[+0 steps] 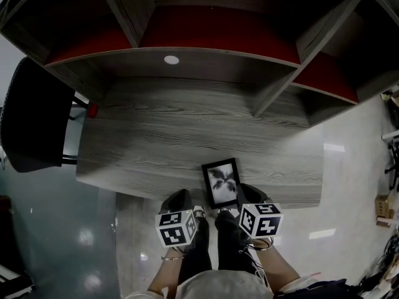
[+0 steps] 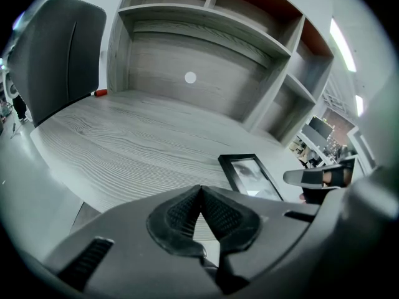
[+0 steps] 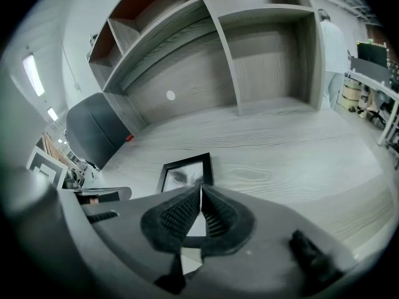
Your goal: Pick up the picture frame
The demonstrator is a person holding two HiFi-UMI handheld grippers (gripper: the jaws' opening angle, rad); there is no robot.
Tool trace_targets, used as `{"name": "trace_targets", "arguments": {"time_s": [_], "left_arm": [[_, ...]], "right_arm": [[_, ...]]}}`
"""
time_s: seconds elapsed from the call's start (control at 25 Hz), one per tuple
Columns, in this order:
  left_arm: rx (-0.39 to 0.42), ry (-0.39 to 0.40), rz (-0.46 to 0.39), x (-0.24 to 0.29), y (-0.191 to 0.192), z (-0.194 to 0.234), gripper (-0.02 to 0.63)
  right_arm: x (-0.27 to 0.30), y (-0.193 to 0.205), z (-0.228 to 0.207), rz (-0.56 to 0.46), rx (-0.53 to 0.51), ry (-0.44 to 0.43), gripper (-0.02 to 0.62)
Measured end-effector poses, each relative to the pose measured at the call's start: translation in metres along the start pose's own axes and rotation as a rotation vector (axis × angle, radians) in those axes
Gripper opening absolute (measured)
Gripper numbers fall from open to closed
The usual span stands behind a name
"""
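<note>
A black picture frame (image 1: 221, 183) with a grey photo lies flat on the grey wooden desk (image 1: 187, 136), close to its near edge. My left gripper (image 1: 177, 199) hovers at the desk edge just left of the frame, its jaws shut with nothing between them. On the frame's right, at its near corner, my right gripper (image 1: 252, 193) is also shut and empty. In the left gripper view the frame (image 2: 249, 174) lies ahead and to the right of the closed tips (image 2: 201, 189). Straight beyond the closed tips (image 3: 201, 185) in the right gripper view lies the frame (image 3: 184, 172).
A black chair (image 1: 34, 114) stands at the desk's left end, with a small red object (image 1: 93, 110) beside it. Grey shelving with red back panels (image 1: 212, 30) rises behind the desk. A white round disc (image 1: 171, 60) sits on the back panel. Glossy floor lies to either side.
</note>
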State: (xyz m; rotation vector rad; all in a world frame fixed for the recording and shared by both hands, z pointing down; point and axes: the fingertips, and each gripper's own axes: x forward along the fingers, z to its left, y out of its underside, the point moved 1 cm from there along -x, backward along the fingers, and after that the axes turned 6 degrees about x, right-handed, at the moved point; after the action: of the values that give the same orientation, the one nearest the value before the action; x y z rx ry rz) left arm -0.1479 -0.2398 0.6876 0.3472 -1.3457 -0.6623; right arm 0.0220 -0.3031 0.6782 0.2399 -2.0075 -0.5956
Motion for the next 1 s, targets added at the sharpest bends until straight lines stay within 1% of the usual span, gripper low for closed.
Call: {"name": "trace_targets", "arguments": {"time_s": [0.2, 0.44, 0.48, 0.56, 0.68, 0.8, 1.0], "left_arm": [[-0.007, -0.013, 0.008, 0.000, 0.004, 0.005, 0.012], [-0.015, -0.024, 0.007, -0.001, 0.004, 0.010, 0.014], [-0.015, -0.025, 0.004, 0.000, 0.003, 0.010, 0.014], [-0.015, -0.028, 0.000, 0.000, 0.002, 0.011, 0.014], [-0.018, -0.032, 0.000, 0.000, 0.002, 0.011, 0.012], [-0.022, -0.032, 0.003, 0.000, 0.003, 0.011, 0.012], [-0.018, -0.031, 0.006, 0.003, 0.004, 0.010, 0.012]], "right_arm": [[0.001, -0.001, 0.002, 0.000, 0.011, -0.026, 0.034], [0.001, 0.002, 0.002, 0.012, 0.008, -0.030, 0.037], [0.002, 0.003, 0.002, 0.015, 0.007, -0.031, 0.042], [0.003, 0.005, 0.002, 0.027, 0.006, -0.036, 0.111], [0.004, 0.007, 0.003, 0.041, -0.002, -0.042, 0.121], [0.004, 0.009, 0.002, 0.055, -0.011, -0.045, 0.146], [0.007, 0.013, -0.003, 0.072, -0.025, -0.040, 0.150]]}}
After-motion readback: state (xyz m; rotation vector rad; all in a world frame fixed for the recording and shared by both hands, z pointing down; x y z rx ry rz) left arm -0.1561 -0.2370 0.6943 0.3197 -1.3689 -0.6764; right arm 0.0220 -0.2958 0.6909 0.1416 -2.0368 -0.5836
